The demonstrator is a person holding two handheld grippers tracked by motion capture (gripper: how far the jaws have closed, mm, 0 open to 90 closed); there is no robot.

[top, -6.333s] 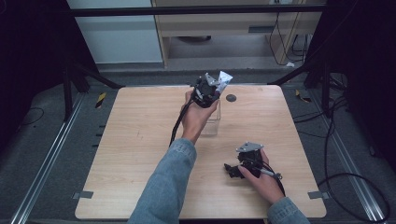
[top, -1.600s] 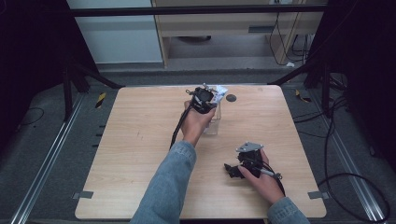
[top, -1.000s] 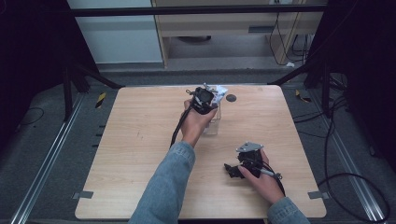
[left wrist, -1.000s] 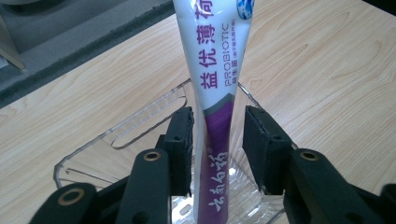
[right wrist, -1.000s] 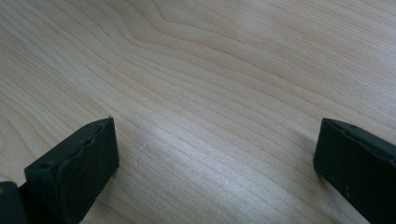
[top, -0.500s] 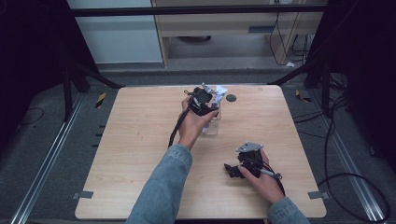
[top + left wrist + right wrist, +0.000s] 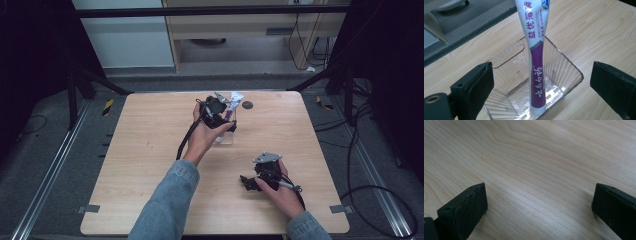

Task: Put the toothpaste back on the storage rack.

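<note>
A white and purple toothpaste tube [image 7: 536,62] stands upright, leaning a little, inside a clear ribbed plastic bin [image 7: 564,57] on the wooden table. My left gripper [image 7: 544,82] hovers just above the bin, open, with one jaw on each side of the tube and neither touching it. From the high view the left gripper [image 7: 216,111] sits over the bin [image 7: 226,136] at the table's far middle, and the tube's white top [image 7: 235,97] sticks out behind it. My right gripper [image 7: 250,182] rests open near the front right, with bare wood between its jaws [image 7: 539,202].
The light wooden table [image 7: 150,150] has a small dark round spot [image 7: 247,105] just right of the tube. A black cable trails from the left gripper along the forearm. Dark floor, rails and cables surround the table.
The left gripper came down from higher up with the tube and has stayed over the bin for the last second and a half. The right gripper has not moved.
</note>
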